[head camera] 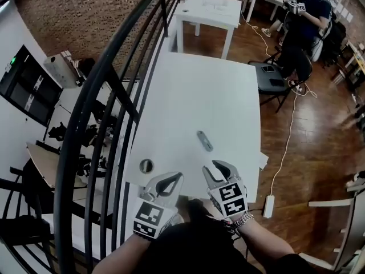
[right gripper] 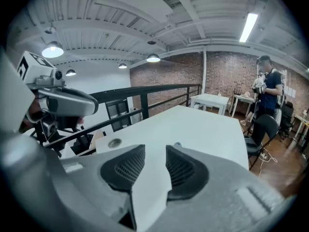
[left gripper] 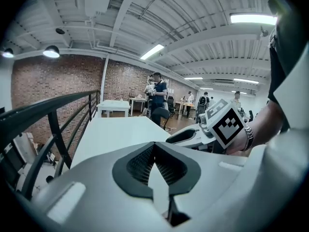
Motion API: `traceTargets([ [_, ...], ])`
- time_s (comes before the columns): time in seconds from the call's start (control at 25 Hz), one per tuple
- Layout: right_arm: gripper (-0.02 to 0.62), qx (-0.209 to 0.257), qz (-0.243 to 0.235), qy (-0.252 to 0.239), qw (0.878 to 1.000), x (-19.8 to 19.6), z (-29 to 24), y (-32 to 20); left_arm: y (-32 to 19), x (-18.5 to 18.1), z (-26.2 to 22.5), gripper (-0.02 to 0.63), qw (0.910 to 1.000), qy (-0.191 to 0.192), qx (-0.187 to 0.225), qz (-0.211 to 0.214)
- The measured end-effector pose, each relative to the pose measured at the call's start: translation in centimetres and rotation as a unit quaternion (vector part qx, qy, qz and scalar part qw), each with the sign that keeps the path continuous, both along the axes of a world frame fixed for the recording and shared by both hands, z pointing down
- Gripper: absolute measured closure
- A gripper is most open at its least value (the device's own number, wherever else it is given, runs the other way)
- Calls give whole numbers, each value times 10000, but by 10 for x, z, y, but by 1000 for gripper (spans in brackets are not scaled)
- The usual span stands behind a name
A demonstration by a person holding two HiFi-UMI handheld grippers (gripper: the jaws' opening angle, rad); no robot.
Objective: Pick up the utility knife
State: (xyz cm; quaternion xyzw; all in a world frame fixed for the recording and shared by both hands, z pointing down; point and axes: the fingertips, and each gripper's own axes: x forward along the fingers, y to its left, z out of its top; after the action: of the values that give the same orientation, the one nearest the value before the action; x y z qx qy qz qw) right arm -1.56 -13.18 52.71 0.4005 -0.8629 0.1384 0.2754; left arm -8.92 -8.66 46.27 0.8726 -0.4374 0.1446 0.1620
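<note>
The grey utility knife (head camera: 204,141) lies on the white table (head camera: 199,90), slightly right of centre toward the near edge. My right gripper (head camera: 210,167) hovers just short of it, jaws open with a clear gap and nothing between them. In the right gripper view (right gripper: 155,151) only a small grey tip of the knife (right gripper: 176,144) peeks over the right jaw. To the left, over the table's near edge, my left gripper (head camera: 178,177) is shut and empty; its pads meet at the tips in the left gripper view (left gripper: 154,146).
A round cable hole (head camera: 146,165) sits in the table near its left front corner. A black railing (head camera: 114,96) runs along the table's left side. Beyond are a second white table (head camera: 208,10), a chair (head camera: 274,76) and a person (head camera: 305,21).
</note>
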Motion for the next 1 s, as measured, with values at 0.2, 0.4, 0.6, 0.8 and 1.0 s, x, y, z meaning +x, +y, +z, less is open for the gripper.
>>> traceTargets([
  [0.2, 463, -291, -150, 197, 9993, 3, 41, -43, -40, 10, 32, 590, 9988, -207, -445, 34],
  [0.4, 448, -542, -292, 355, 9975, 3, 80, -86, -82, 22, 60, 589, 9959, -337, -829, 92],
  [0.6, 426, -661, -314, 528, 9959, 4, 103, -97, -93, 22, 74, 589, 9940, -401, -1012, 39],
  [0.8, 425, -850, -334, 614, 9939, 8, 121, -105, -103, 25, 82, 589, 9925, -435, -1142, -6],
  [1.0, 426, -1033, -433, 670, 9914, 4, 135, -107, -107, 23, 91, 589, 9910, -468, -1251, -30],
])
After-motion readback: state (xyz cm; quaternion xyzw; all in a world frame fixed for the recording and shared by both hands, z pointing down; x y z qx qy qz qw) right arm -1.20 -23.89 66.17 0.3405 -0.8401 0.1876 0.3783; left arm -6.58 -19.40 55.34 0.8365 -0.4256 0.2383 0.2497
